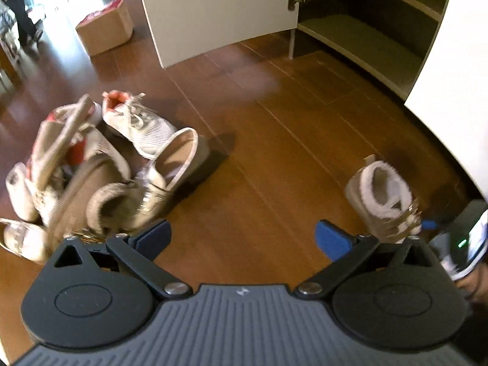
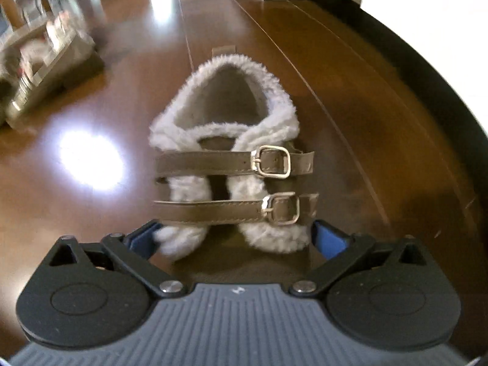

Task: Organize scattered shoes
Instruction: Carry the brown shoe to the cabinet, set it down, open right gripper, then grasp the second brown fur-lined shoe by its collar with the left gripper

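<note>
Blue pads of my left gripper sit wide apart at the bottom of the left wrist view, with bare wooden floor between them — nothing held. Off to their left lies the heap of scattered shoes: I count one white laced sneaker clearly, a pale slip-on with an open mouth, and several more tangled with straps, too blurred to number. To the right stands one fleece-lined boot, apart from the heap, and beyond it the open cabinet shows two bare shelves I can make out. One cardboard box rests on the floor far back.

From the right wrist view, my right gripper stands wide open, one pad at each side of the boot's toe end; whether they touch the fleece I cannot tell, but they are not squeezing. This boot carries two buckled straps across its front, two metal buckles.

My judgement: I should come further over the boot so the pads meet its sides below the lower strap, where the body is firm — pinching loose fleece alone would let it slip. Then close squarely and lift it upright toward a shelf.
</note>
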{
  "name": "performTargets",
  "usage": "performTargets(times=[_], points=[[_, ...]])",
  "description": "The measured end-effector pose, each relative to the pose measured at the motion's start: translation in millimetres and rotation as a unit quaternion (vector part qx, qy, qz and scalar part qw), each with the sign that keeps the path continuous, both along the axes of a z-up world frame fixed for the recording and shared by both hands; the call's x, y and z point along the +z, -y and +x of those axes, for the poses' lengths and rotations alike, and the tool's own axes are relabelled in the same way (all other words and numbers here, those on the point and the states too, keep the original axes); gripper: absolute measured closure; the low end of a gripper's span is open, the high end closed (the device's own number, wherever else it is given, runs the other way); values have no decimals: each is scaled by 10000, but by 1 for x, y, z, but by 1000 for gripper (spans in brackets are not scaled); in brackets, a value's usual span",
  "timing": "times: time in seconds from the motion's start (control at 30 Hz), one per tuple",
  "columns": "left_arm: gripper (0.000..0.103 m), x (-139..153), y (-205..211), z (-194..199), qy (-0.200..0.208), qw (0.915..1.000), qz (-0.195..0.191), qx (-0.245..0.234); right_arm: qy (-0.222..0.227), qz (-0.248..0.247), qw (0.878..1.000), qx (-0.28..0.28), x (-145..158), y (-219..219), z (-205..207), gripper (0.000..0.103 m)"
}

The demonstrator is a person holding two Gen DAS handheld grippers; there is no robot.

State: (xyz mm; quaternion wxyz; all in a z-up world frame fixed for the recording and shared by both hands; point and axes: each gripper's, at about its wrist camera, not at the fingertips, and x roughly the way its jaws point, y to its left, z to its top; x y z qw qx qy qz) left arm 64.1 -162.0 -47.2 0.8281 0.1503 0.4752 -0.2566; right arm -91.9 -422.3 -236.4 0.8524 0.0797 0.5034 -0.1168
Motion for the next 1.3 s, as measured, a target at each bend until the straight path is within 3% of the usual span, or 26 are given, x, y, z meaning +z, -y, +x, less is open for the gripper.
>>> performTargets(times=[0.17,0.37,0.53,0.73,0.93,1.0,1.07,1.13,1.23,1.3], points=[[1,-16,1,-2,-259,9996,-85,111,118,-13,9983,576,-1,28,1,19],[1,-33,-3,-3,-394,9990,120,191,103,-148,9969,767,-8,75,20,19],[1,-39,-2,-3,-447,9986,172,219,0,-297,9900,1381,-13,83,23,19],[1,-43,-2,-2,-433,9984,252,247,34,-282,9902,1367,-14,86,33,18],[1,-46,-7,-2,-440,9982,282,303,9,-222,9919,1253,-15,95,32,16],[1,-48,-10,-1,-442,9980,321,330,-111,-262,9927,1176,-15,95,32,8],[1,-51,-17,1,-420,9975,404,387,-265,-316,9942,996,-11,94,31,6],[1,-53,-23,3,-362,9972,474,441,-11,-339,9973,649,4,91,24,5],[1,-66,-47,8,292,9919,1096,579,753,-261,9962,-355,41,77,-5,1],[1,-78,-57,11,829,9803,1674,649,958,-236,9932,-620,53,67,-18,1]])
